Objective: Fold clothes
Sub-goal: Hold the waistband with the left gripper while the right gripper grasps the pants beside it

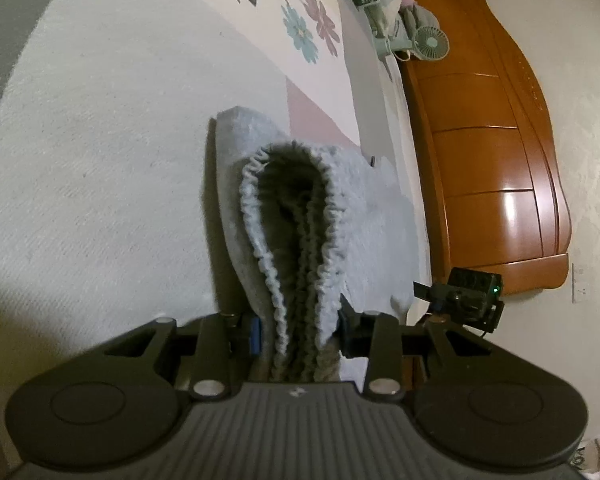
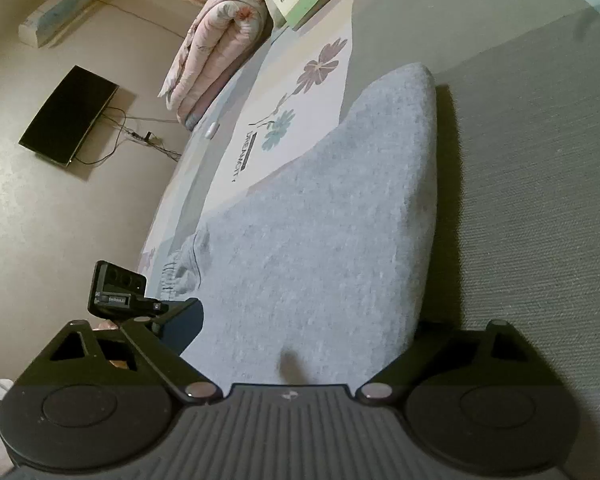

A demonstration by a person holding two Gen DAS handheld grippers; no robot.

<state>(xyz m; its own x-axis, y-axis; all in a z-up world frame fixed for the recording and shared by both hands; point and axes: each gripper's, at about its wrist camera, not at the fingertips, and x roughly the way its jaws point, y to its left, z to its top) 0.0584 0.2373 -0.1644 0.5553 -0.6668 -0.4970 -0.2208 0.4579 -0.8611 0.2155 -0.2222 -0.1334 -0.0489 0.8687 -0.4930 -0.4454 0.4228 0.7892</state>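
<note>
The grey pants (image 1: 236, 152) are lying on the bed (image 1: 92, 168), near the flower sheet (image 1: 296, 12) and a little way from the brown headboard (image 1: 496, 140); going from left to right, the left tongs (image 1: 298, 330) are coming first; their jaws are squeezing the stretchy waistband (image 1: 300, 240) of the pants, so they are gripping the cloth; the band is bunching up in a loop between the pads, and it is looking thick and ribbed there.

Next the right tongs (image 2: 300, 340) are sitting at the other side of the pants (image 2: 320, 220); the grey cloth is running between their two jaws, but the jaws are standing wide, and I am not seeing the pads pressing on it, so they are looking open around the cloth, not holding it yet.

I am thinking the pants are soft, light and floppy; they are going to sag and slide if only one side is lifted; they are not going to break; the cloth is looking fuzzy, not slippery, so a pinch is likely to hold.

The waistband is the best place to take hold, because it is thick and strong; the right tongs are needing a firm pinch on an edge too, level with the left ones, so the fold is coming out straight beside the flower sheet.
</note>
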